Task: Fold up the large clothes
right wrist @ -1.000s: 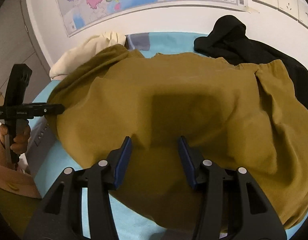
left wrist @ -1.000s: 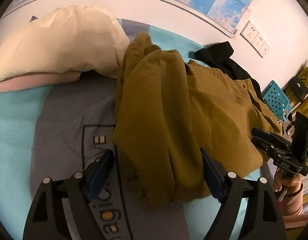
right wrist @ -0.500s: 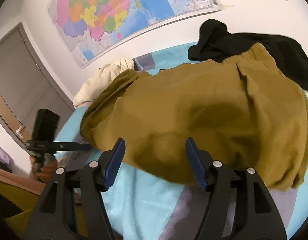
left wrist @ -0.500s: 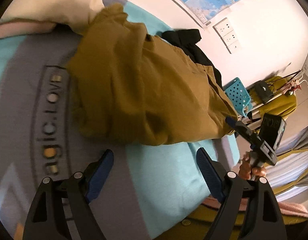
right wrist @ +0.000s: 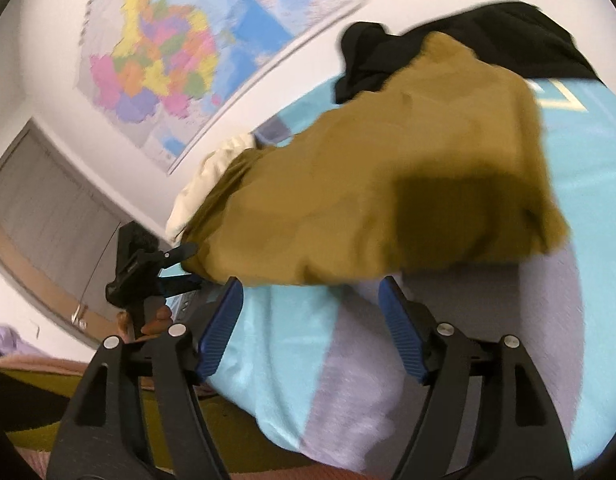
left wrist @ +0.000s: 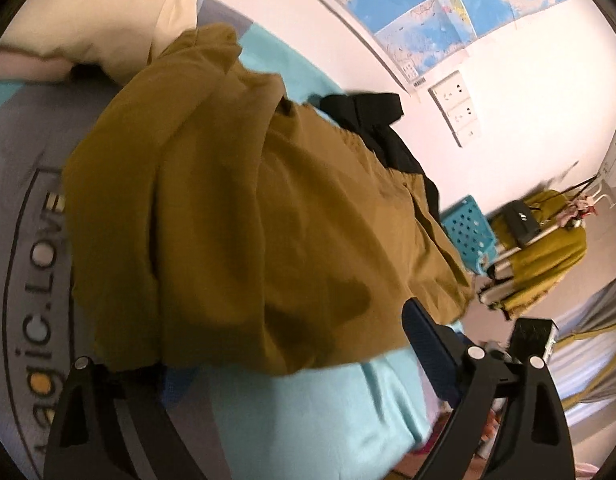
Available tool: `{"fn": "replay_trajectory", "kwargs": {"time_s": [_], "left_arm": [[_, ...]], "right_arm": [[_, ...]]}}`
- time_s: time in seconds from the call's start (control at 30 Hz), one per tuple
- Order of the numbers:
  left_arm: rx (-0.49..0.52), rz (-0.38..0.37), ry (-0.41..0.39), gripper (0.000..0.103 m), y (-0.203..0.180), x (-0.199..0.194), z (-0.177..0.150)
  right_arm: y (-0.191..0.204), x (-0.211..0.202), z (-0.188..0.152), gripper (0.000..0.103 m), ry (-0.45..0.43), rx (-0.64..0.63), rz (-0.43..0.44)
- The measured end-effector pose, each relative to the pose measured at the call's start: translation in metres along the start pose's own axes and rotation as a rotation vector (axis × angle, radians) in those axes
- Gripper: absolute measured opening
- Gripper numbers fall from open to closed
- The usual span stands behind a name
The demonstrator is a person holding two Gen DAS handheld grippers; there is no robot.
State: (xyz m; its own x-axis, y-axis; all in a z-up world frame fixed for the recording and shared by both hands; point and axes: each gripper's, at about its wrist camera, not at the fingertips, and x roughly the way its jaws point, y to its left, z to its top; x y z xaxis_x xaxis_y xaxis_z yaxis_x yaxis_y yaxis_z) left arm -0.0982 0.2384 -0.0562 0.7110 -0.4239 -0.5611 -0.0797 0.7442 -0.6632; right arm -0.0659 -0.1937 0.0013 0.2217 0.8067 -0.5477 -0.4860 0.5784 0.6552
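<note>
mustard-brown garment (left wrist: pixel 244 208) lies bunched and partly folded across the middle of the bed, on a bedspread (left wrist: pixel 308 408) of turquoise and grey panels; printed lettering runs along the grey panel at the left of the left wrist view. its near hem hangs over the turquoise panel close to both grippers. in the right wrist view the same garment (right wrist: pixel 388 184) spreads from the cream pillow side toward the bed's open turquoise area, that picture being blurred.

left gripper (left wrist: pixel 292 344) sits low at the near hem, its jaws opening and standing wide. the left finger's tip is hidden under the hem's edge, the right blue pad shows just beside the cloth's lower right corner, so the hem lies between the fingers, yet no pad is seen pressing on it. right gripper (right wrist: pixel 312 320) hovers over the bedspread just short of the hem, its jaws opening, with only bedding between the blue pads and nothing held.

in the right wrist view the left gripper appears from the side at the garment's left end, a hand (right wrist: pixel 156 316) around its handle below.

black garment (left wrist: pixel 372 120) lies behind the mustard one, touching its far edge, against the wall. cream pillow (left wrist: pixel 108 12) rests at the head of the bed, the mustard cloth's end up against it. wall map (right wrist: pixel 168 48) hangs above the bed, wall sockets (left wrist: pixel 456 108) beside it. beyond the bed's foot stand a turquoise perforated basket (left wrist: pixel 468 232) and a rack with a mustard-yellow garment (left wrist: pixel 548 256) hung on it.
</note>
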Motion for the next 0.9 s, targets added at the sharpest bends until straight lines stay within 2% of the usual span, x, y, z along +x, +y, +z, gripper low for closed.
{"fn": "replay_trajectory", "kwargs": {"time_s": [0.07,0.17,0.23,0.33,0.43,0.53,0.67,0.77,0.83,0.9], "left_arm": [[0.033,0.029,-0.013,0.089,-0.004,0.004,0.001],[0.025,0.041,-0.009,0.087,-0.006,0.008,0.006],[0.013,0.038,-0.015,0.079,-0.005,0.006,0.009],[0.049,0.060,-0.025,0.067,-0.006,0.003,0.012],[0.042,0.069,-0.015,0.066,-0.002,0.006,0.014],[-0.011,0.042,-0.022,0.075,0.005,0.010,0.016],[0.025,0.076,-0.023,0.082,-0.004,0.015,0.018],[0.050,0.106,-0.032,0.081,-0.010,0.019,0.018],[0.063,0.117,-0.049,0.075,-0.013,0.018,0.018],[0.115,0.150,-0.051,0.075,-0.019,0.018,0.016]], "right_arm": [[-0.013,-0.005,-0.004,0.072,-0.009,0.053,-0.030],[-0.027,-0.010,-0.006,0.075,-0.029,0.118,-0.078],[-0.034,-0.011,-0.006,0.080,-0.043,0.156,-0.098],[-0.040,-0.005,-0.003,0.080,-0.060,0.188,-0.123],[-0.041,0.004,0.007,0.084,-0.085,0.199,-0.147],[-0.043,0.012,0.017,0.089,-0.109,0.218,-0.155],[-0.043,0.026,0.031,0.092,-0.144,0.247,-0.168],[-0.043,0.037,0.042,0.092,-0.175,0.267,-0.180],[-0.040,0.044,0.046,0.094,-0.173,0.255,-0.192],[-0.037,0.052,0.051,0.094,-0.175,0.227,-0.213]]}}
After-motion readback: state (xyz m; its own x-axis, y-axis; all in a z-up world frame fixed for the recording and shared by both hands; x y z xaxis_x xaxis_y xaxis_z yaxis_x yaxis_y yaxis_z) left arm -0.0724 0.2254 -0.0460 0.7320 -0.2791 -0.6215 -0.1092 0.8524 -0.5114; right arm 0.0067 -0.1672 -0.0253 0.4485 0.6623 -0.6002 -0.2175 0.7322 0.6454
